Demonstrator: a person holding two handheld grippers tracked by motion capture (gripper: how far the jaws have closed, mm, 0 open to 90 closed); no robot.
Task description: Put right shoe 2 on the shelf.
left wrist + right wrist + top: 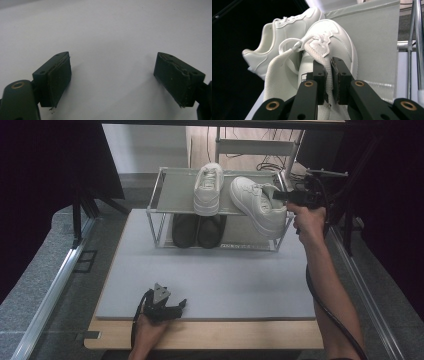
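Setting the second white sneaker on the rack's top shelf

My right hand-held gripper [329, 75] is pinching the heel collar of the white sneaker [256, 204], which sits tilted across the right end of the shoe rack's top shelf [175, 190], its toe near the other white sneaker [208, 187]. I judge it mid-placement: next I'd straighten it parallel to its mate, settle it flat, then let go. My left hand-held gripper [112, 80] rests spread and empty on the grey surface [210, 280].
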